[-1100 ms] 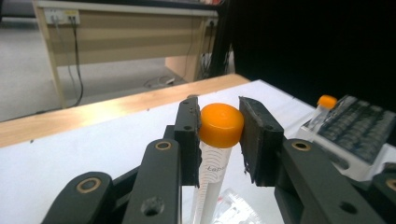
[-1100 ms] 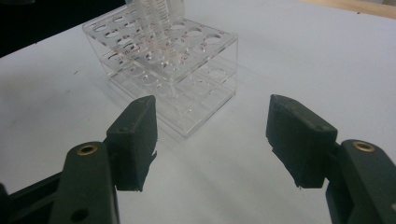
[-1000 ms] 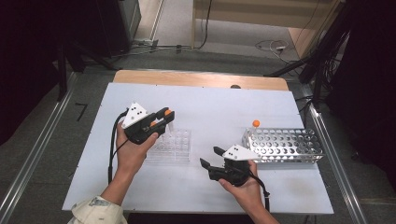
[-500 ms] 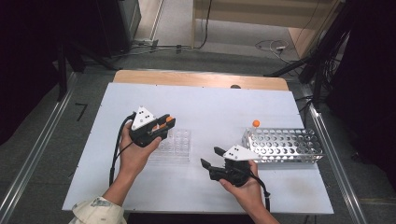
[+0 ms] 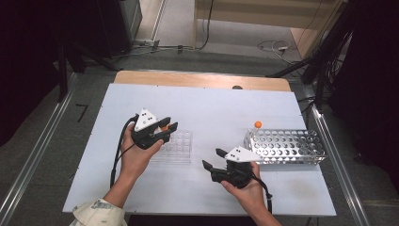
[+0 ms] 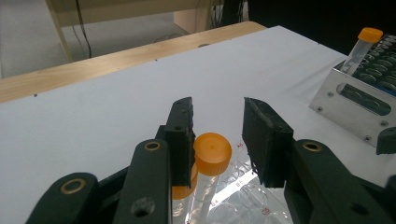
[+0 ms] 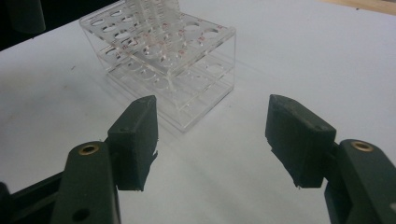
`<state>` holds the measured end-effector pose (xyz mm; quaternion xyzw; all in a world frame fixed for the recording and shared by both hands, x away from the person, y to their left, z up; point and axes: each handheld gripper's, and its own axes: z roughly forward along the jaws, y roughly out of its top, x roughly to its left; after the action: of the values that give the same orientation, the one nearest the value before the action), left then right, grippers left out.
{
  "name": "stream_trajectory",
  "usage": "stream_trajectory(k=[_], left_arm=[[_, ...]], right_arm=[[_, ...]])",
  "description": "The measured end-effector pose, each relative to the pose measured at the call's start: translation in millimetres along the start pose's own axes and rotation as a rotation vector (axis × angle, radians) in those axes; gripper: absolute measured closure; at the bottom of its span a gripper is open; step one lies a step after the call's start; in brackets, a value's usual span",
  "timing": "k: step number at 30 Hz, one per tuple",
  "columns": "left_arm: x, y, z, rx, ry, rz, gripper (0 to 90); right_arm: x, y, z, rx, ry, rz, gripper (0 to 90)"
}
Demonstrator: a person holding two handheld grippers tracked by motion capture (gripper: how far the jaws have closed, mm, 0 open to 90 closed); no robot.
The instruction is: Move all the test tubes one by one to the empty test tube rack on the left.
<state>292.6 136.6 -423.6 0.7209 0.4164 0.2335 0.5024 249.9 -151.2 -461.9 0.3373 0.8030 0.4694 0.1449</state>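
Step in hand: the left gripper [image 5: 168, 130] is releasing an orange-capped tube [image 6: 211, 154] into the clear rack [image 5: 175, 145], near the middle of the counter [image 5: 211, 101].
Left jaws: they have just been opening; a gap shows on the right side of the cap, and the other pad looks to be just beside it or touching.
Tube: upright in a rack hole, between the jaws.
Right gripper [image 5: 213, 159]: near the front edge, jaws well apart, holding nothing.
Metal rack [image 5: 287, 146]: toward the right edge, with one more tube [image 5: 257, 125].
Advice: I think the jaws should open wider first, then rise straight, so the cap is not dragged.
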Motion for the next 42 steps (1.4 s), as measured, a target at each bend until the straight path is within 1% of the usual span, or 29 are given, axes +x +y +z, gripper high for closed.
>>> stream_trajectory(k=[2,5,7,8,11,12,14,15,20,26,30,34,35,38,42], left_arm=[[0.1,0.3,-0.2,-0.001,-0.008,-0.012,60.2],[1.1,1.2,-1.5,-0.005,-0.038,-0.047,54.8],[0.6,2.3,-2.5,-0.012,-0.039,-0.057,49.2],[0.3,2.8,-2.8,-0.014,-0.044,-0.062,45.1],[-2.1,4.5,-4.0,-0.018,-0.074,-0.084,36.2],[-3.3,4.9,-4.0,-0.016,-0.078,-0.084,33.2],[-5.2,4.9,-3.8,-0.010,-0.073,-0.071,30.1],[-6.3,4.7,-3.7,-0.009,-0.080,-0.070,28.6],[-10.0,4.9,-4.9,-0.018,-0.088,-0.066,25.0],[-13.7,4.7,-6.1,-0.018,-0.096,-0.060,24.9],[-16.5,4.8,-6.6,-0.020,-0.100,-0.053,24.1],[-17.5,5.1,-7.4,-0.021,-0.098,-0.051,21.9],[-17.7,5.0,-7.4,-0.023,-0.099,-0.051,21.5],[-18.1,5.3,-8.0,-0.025,-0.097,-0.051,21.4],[-18.5,5.2,-7.9,-0.022,-0.097,-0.051,21.4]], right_arm=[[0.1,-0.2,0.1,0.001,-0.001,0.000,33.2],[-0.2,0.0,-0.4,-0.002,-0.001,-0.002,32.7],[-0.7,0.0,-1.0,-0.005,-0.005,-0.003,32.3],[-1.0,0.2,-1.5,-0.006,-0.008,0.000,32.3],[-2.6,1.3,-3.5,-0.014,-0.013,0.004,31.8],[-3.3,1.8,-4.5,-0.017,-0.014,0.005,31.5],[-5.3,2.7,-6.6,-0.022,-0.021,0.005,30.5],[-7.0,3.4,-8.0,-0.028,-0.030,0.005,30.0],[-15.9,6.8,-16.1,-0.042,-0.060,0.020,26.9],[-29.1,10.1,-26.7,-0.063,-0.114,0.026,24.7],[-38.9,11.4,-33.1,-0.073,-0.163,0.027,23.6],[-50.5,12.2,-40.0,-0.091,-0.207,0.047,23.6],[-54.1,12.2,-42.6,-0.094,-0.225,0.054,23.6],[-62.6,11.3,-47.1,-0.101,-0.257,0.071,23.7],[-73.4,8.1,-50.1,-0.106,-0.314,0.077,24.5]])
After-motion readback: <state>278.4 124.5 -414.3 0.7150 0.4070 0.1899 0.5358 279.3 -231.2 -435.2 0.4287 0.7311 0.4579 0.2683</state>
